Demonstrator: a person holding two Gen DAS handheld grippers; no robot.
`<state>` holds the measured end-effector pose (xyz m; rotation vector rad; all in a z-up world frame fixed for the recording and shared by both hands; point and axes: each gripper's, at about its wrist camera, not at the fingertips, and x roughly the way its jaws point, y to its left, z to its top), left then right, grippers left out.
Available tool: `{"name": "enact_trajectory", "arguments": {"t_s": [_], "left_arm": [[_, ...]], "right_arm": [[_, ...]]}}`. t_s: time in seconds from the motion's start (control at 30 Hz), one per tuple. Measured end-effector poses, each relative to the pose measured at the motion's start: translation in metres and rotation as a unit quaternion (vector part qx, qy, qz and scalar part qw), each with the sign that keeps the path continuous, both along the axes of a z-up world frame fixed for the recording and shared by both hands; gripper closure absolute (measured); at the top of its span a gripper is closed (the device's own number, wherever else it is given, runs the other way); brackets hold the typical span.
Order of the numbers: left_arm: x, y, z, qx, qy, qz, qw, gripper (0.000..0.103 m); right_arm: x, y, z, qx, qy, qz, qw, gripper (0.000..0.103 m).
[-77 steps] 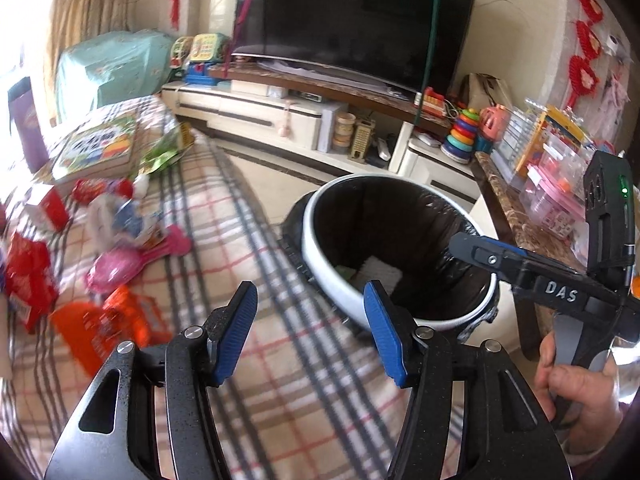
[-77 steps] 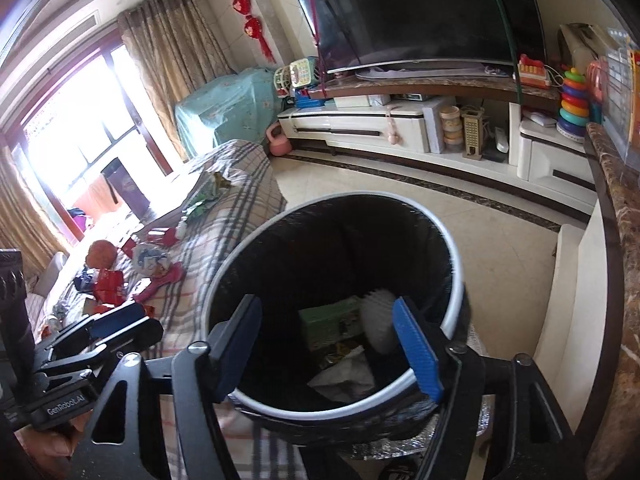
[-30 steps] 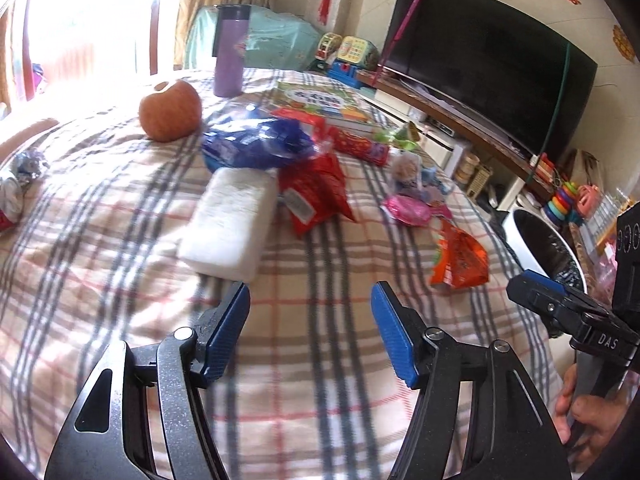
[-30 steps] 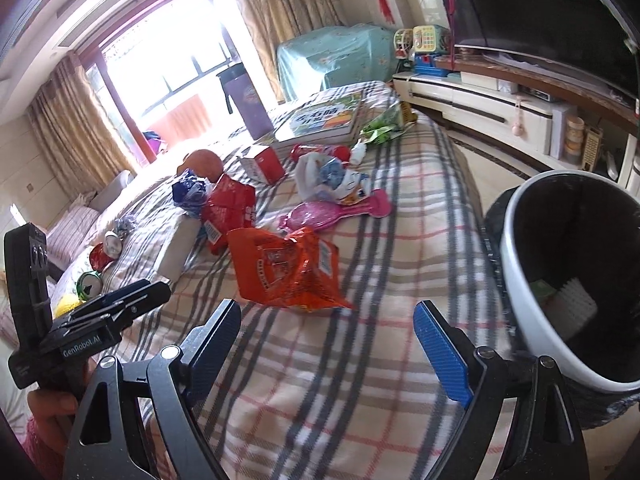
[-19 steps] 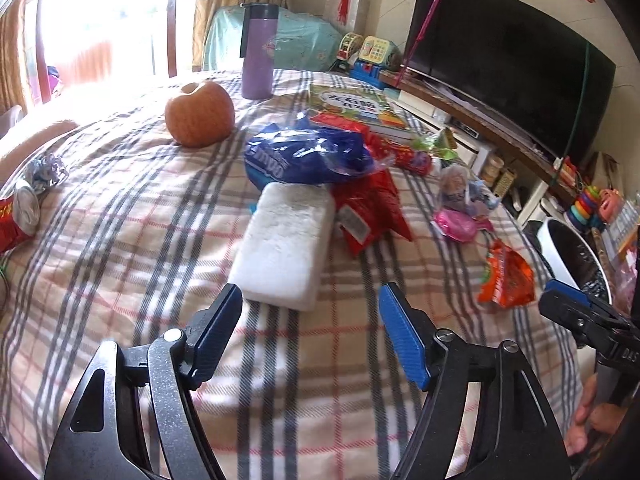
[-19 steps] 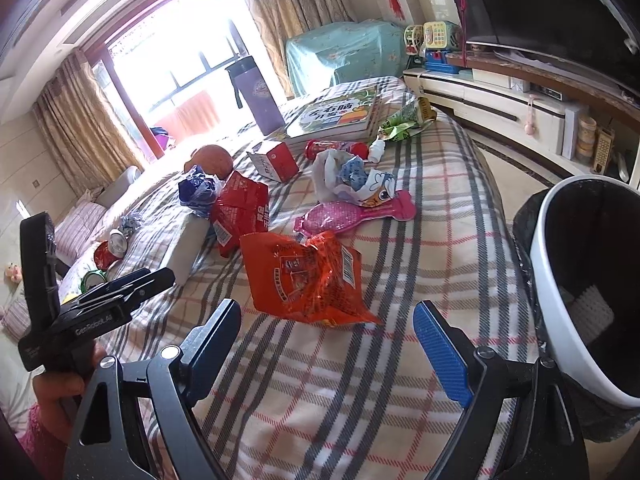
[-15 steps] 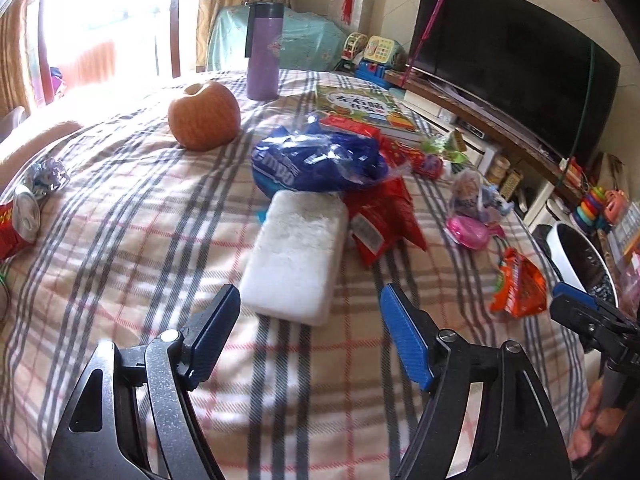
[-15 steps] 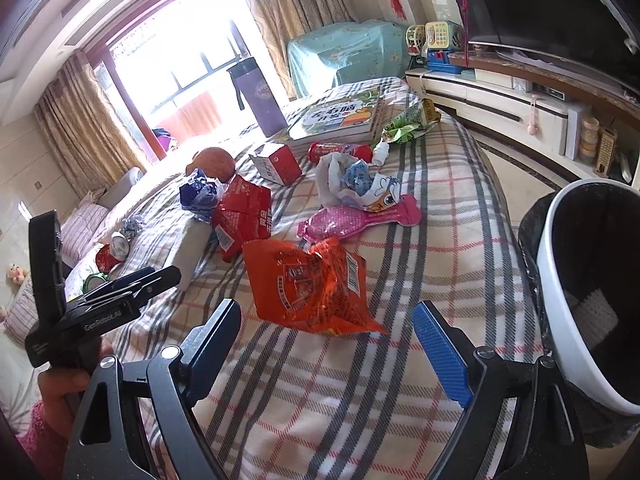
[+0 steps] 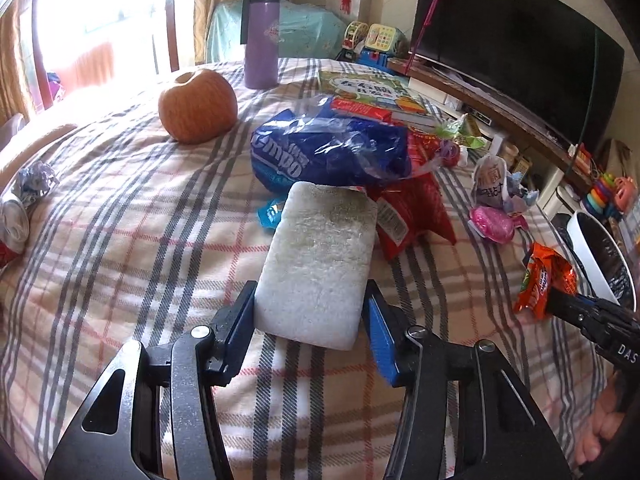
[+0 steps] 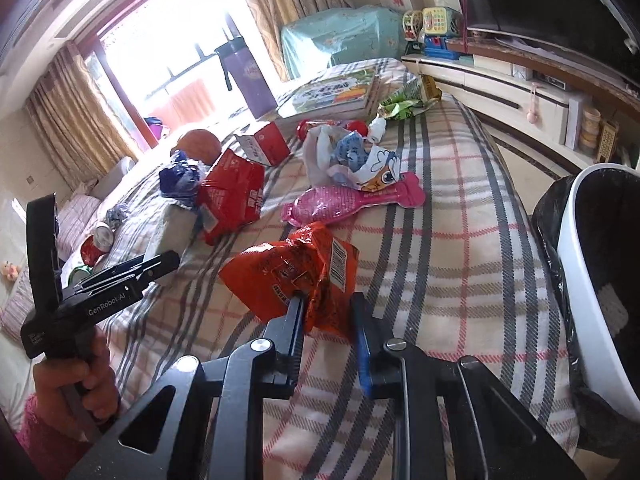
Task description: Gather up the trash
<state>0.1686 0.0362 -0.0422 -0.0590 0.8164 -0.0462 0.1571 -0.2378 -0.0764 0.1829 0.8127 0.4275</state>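
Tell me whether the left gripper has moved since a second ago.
Yes. The left gripper has advanced across the plaid blanket to the white foam block, which now sits between its closing jaws; a second ago the block lay ahead of the fingertips.

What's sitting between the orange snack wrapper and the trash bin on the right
Nothing visible. The orange wrapper, with the closing right gripper around its near edge, has only bare plaid blanket between it and the white bin at the blanket's right edge.

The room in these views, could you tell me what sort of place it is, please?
Most likely a home living room: a large TV on a low cabinet, curtains at a sunny window, children's toys nearby.
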Motion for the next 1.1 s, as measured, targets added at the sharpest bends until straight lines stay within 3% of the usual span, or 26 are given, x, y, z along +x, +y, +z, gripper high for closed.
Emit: {"name": "enact_trajectory", "arguments": {"t_s": [0.13, 0.5, 1.1], "left_arm": [[-0.012, -0.01, 0.005, -0.005, -0.004, -0.013, 0.9999, 0.053], [-0.038, -0.064, 0.019, -0.016, -0.012, -0.079, 0.9966, 0.053], [-0.044, -0.138, 0.035, -0.02, -0.021, -0.159, 0.9868, 0.053]], "right_arm": [[-0.008, -0.003, 0.005, -0.003, -0.011, 0.001, 1.0, 0.092], [-0.024, -0.029, 0.016, -0.001, -0.029, -0.025, 0.999, 0.093], [-0.047, -0.094, 0.034, -0.004, -0.051, -0.09, 0.995, 0.093]]}}
